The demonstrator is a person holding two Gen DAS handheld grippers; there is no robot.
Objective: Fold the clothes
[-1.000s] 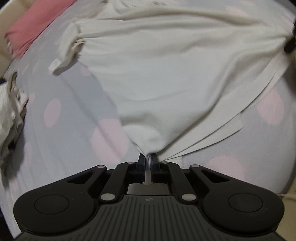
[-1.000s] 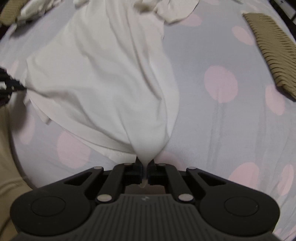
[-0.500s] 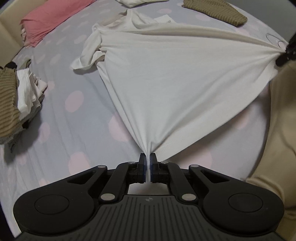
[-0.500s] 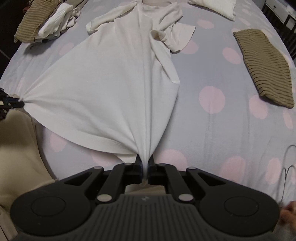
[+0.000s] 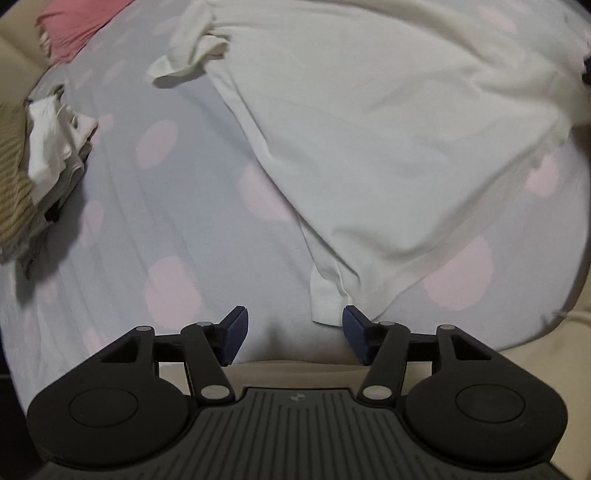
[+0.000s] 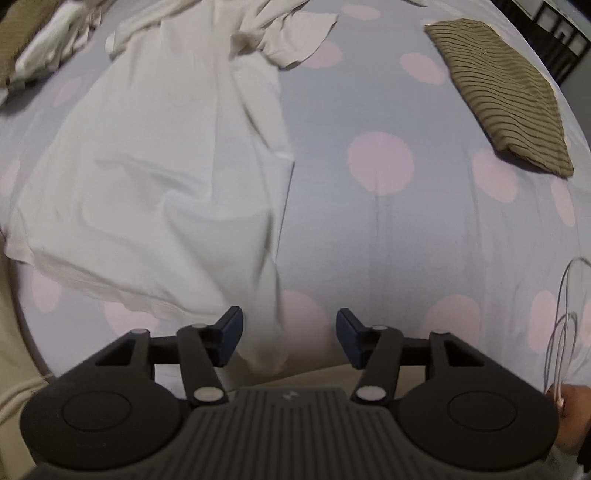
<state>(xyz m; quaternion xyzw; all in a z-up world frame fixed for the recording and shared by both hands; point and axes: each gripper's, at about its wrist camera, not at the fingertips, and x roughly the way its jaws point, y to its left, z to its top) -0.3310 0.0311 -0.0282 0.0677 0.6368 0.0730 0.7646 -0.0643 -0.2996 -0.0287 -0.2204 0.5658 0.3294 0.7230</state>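
White shirt [image 5: 388, 122] lies spread on the bed [image 5: 177, 236], gray sheet w/ pink dots. Left gripper [image 5: 294, 334] is spread wide, holding nothing; shirt's hem corner sits just ahead of it, twd the right finger, at approx 1 o'clock. Right gripper [image 6: 289, 338] also wide apart; shirt's other hem corner [image 6: 264, 354] lies between its fingers, not pinched. Striped olive garment [image 6: 498, 92] folded at 1 o'clock in the right view, well apart from the shirt. Pile of clothes [image 5: 40, 162] at 9 o'clock in left view, pink cloth [image 5: 74, 26] at 11.
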